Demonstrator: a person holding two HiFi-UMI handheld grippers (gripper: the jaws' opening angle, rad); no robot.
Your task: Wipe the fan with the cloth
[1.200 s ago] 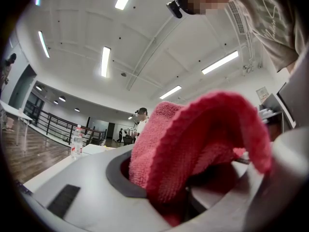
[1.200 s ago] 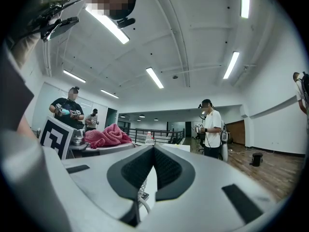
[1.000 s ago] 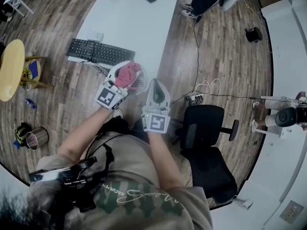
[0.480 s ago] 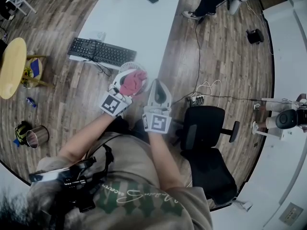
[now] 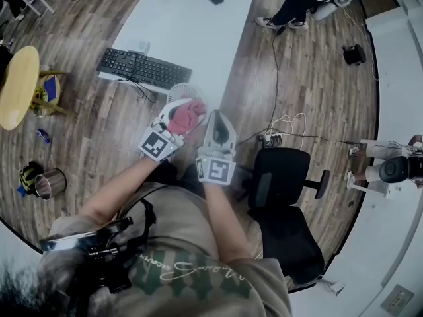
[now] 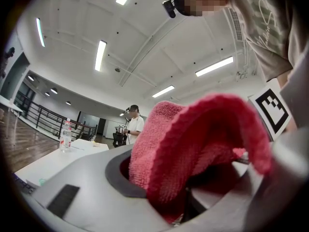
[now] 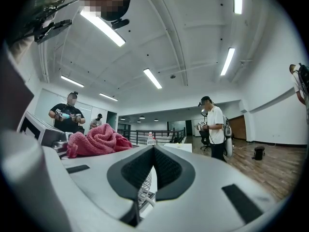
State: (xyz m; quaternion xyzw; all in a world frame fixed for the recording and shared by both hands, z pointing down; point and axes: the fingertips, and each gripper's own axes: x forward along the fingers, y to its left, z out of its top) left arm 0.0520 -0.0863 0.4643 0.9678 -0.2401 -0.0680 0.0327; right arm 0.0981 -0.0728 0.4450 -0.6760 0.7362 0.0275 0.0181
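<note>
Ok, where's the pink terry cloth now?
The pink terry cloth is near the head view's centre, clamped in the left gripper at the round white fan on the white table's edge, beside the right gripper.

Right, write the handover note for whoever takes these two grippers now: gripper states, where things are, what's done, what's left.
Left gripper: shut on the red cloth, which is bunched between its jaws.
Right gripper: shut, with nothing seen between the pads. It is held beside the left one, and the fan shows just past its tips.
Fan: a small white one at the near edge of the white desk, by the keyboard. The cloth is at its near side.
Done: the cloth is in the grip and at the fan. How much has been wiped cannot be told.
Left: wipe the fan all over.
</note>
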